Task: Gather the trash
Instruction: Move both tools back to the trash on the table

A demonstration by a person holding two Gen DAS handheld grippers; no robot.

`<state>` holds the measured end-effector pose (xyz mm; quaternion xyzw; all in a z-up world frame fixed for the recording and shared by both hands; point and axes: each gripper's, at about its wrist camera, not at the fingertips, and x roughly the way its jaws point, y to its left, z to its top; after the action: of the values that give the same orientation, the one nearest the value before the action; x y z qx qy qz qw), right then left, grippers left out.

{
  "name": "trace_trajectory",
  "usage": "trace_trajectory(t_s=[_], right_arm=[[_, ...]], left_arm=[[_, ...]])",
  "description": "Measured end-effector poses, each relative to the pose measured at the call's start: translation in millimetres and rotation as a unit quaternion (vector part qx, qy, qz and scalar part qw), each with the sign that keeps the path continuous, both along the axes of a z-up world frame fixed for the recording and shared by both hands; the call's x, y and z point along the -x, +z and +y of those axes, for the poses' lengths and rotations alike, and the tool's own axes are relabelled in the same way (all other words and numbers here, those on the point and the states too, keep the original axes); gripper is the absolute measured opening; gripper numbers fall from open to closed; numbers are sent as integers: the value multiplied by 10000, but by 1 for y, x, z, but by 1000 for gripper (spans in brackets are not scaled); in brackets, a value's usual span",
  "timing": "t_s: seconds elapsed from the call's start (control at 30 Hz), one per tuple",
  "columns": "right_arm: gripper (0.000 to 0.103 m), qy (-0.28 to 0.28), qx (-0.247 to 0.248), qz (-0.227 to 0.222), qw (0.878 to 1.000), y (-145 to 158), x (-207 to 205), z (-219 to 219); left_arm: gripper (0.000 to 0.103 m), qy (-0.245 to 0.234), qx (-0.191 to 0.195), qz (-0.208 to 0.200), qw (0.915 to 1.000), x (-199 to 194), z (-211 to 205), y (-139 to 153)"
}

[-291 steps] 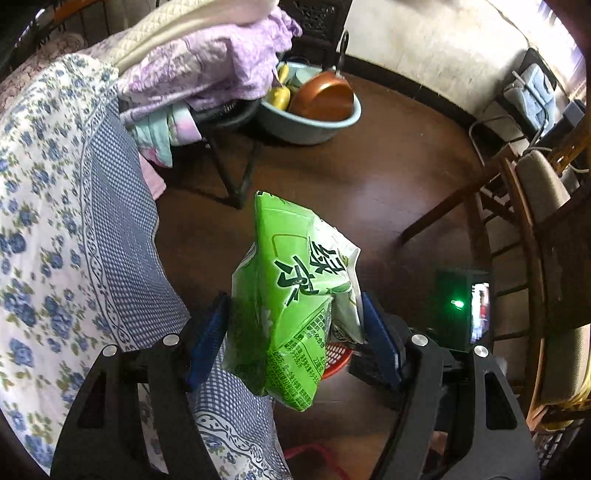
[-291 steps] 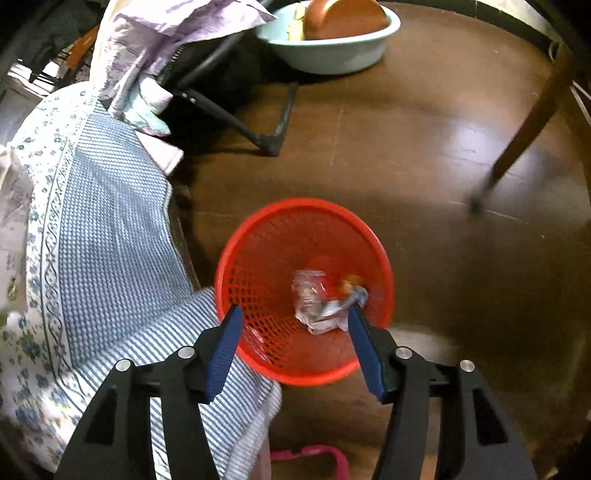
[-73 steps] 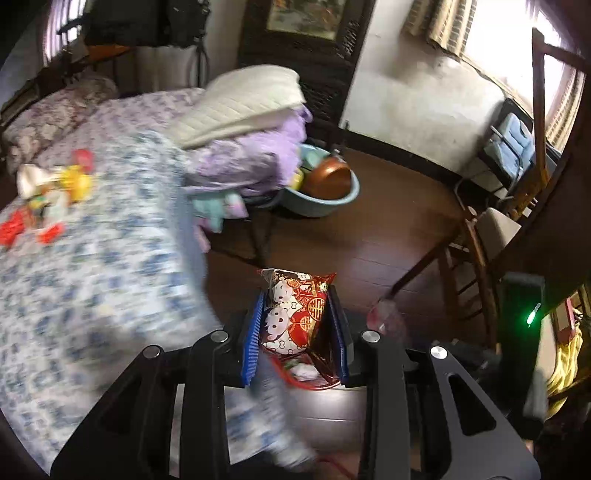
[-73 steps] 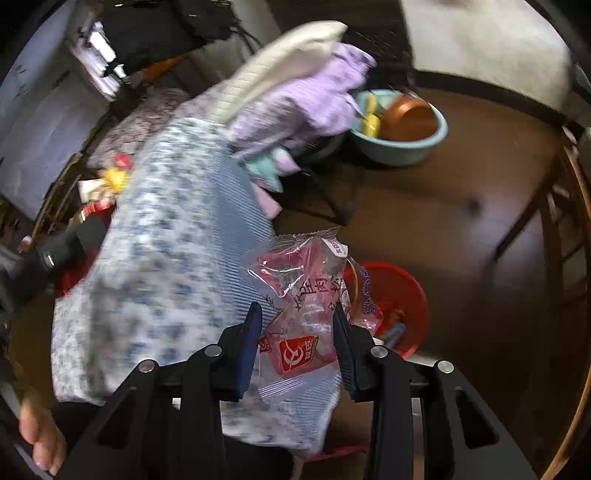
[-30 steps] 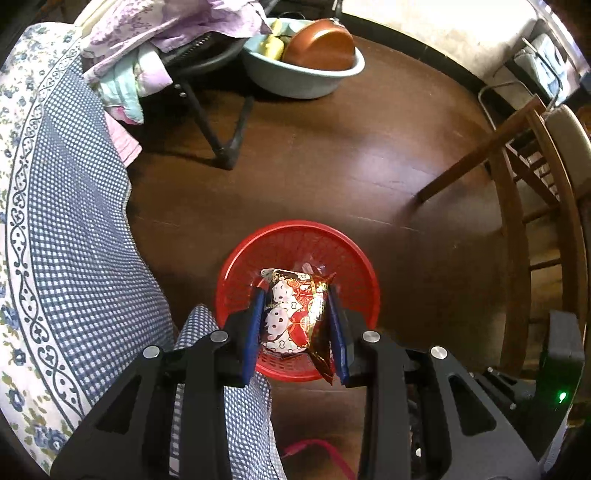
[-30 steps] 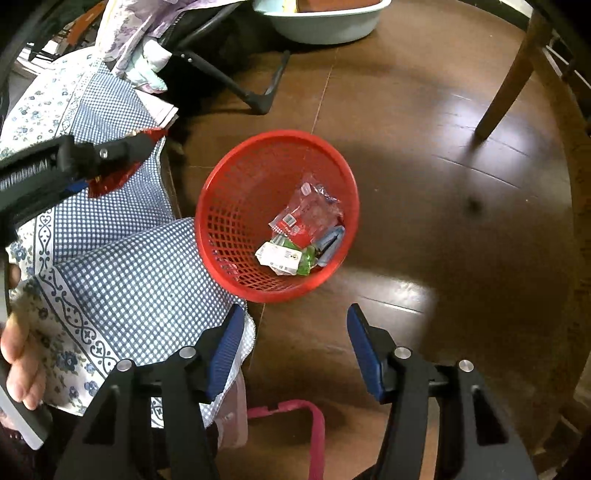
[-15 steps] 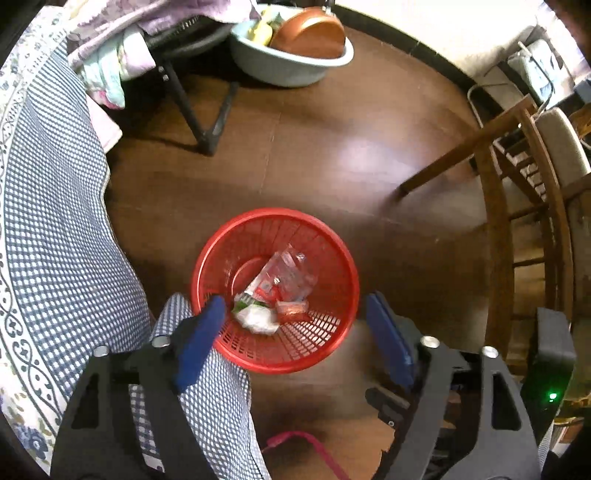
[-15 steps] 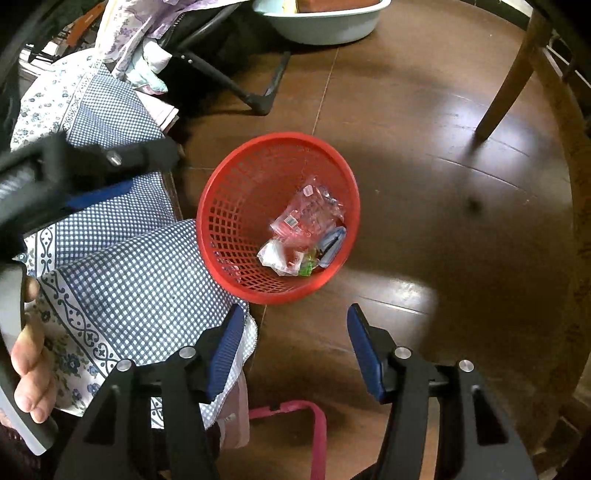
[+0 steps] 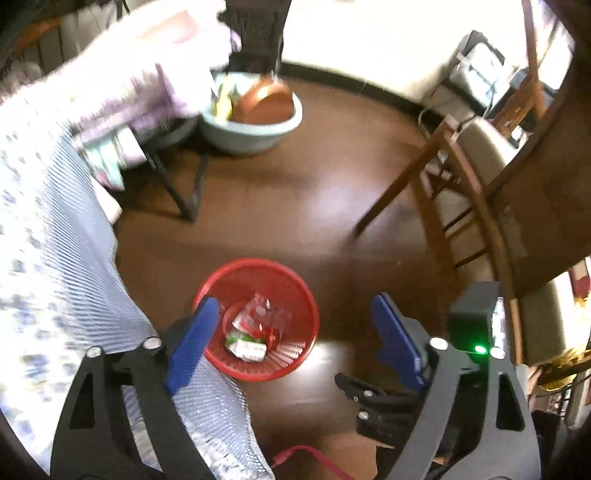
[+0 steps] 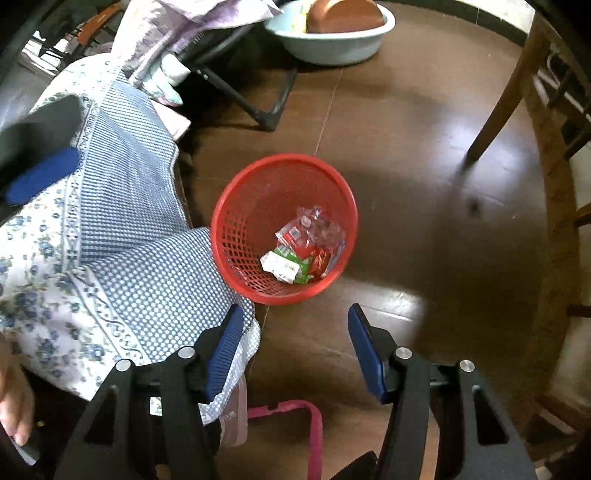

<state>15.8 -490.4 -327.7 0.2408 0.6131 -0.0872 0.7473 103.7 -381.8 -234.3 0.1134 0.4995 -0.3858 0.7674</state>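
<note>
The left tongs [image 9: 291, 328] hang spread wide with nothing between their blue pads, above and in front of a red mesh basket [image 9: 299, 284] that stands on the dark brown wooden floor [image 9: 303, 210]. The right tongs [image 10: 295, 343] are likewise spread and empty, their tips just short of the same red mesh basket [image 10: 236, 229], which sits right against the hanging edge of a blue-and-white checked bedsheet [image 10: 122, 206] with a flower-print border. The collected trash lies at the bottom of the basket: a crumpled clear wrapper [image 10: 317, 225] with red print on top, a white and green packet [image 10: 284, 266] under it, and a small red packet [image 10: 321, 258] at the side; from the left wrist view the same heap shows as the clear wrapper [image 9: 266, 314] over the white and green packet [image 9: 247, 345]. Further off on the floor stands a pale blue basin [image 10: 332, 40] with a brown bowl [image 10: 343, 14] in it, near the black legs of a folding rack [image 10: 258, 99] piled with lilac cloth [image 10: 192, 26]. A wooden chair [image 9: 461, 177] stands to the right of the basket, well apart from it. A pink strap [image 10: 310, 424] lies on the floor below the right tongs. The left wrist view is blurred along the bed side.
</note>
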Motion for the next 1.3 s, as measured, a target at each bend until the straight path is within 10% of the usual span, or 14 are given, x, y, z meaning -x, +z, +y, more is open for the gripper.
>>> trace_trajectory(t_s=[0.23,0.53,0.83,1.3], right_arm=[[86,170,413,-410,9982,56,-7,26],[92,516,689,-1105,9901,134,-13,75],[92,1032,621,-1530,9809,183,-28,146],[92,2323,583,-1884,9525,221,-85,276]], left_arm=[[91,691,258,-562,9957,-1,68,73],[96,1969,401,-1276,9713,-8,181,140],[96,3094,152,-1954,9305,-15,291,178],[96,4733,318,-1356,8698,-77,452,171]])
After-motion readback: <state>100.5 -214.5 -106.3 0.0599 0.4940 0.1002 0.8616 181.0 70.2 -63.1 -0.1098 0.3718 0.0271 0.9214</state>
